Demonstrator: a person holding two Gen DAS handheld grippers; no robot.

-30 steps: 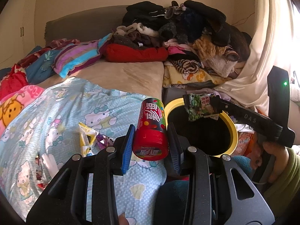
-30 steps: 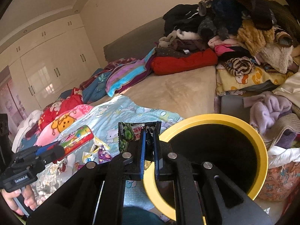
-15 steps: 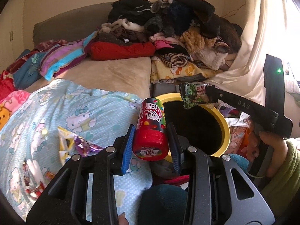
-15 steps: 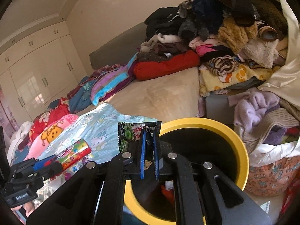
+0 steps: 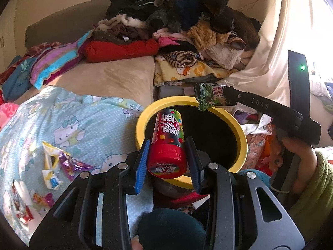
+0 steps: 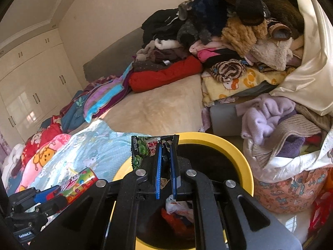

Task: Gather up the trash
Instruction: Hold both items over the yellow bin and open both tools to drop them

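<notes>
Trash is what we are carrying in both hands: our left hand-held gripper point(image 5: 168, 152) is clamping a red candy tube point(image 5: 169, 140) between its blue pads point(image 5: 142, 167), cap end toward the camera, and the tube is pointing out over the near rim of the yellow-rimmed bin point(image 5: 242, 137). Our right hand-held gripper point(image 6: 165, 167) is pinching a green snack wrapper point(image 6: 143, 149) with its jaws nearly together, and we are holding that wrapper over the bin's open mouth, above scraps lying at the bottom. In the left view the wrapper point(image 5: 210, 98) is hanging at the bin's far rim, with a hand point(image 5: 295, 162) in a green sleeve gripping the handle. To the left, more loose wrappers point(image 5: 56, 166) are lying on the light-blue cartoon bedsheet point(image 5: 87, 125). Farther back, a beige blanket point(image 5: 116, 79) is covering the bed, and behind it a clothes pile point(image 5: 187, 25) is leaning against the wall.
</notes>
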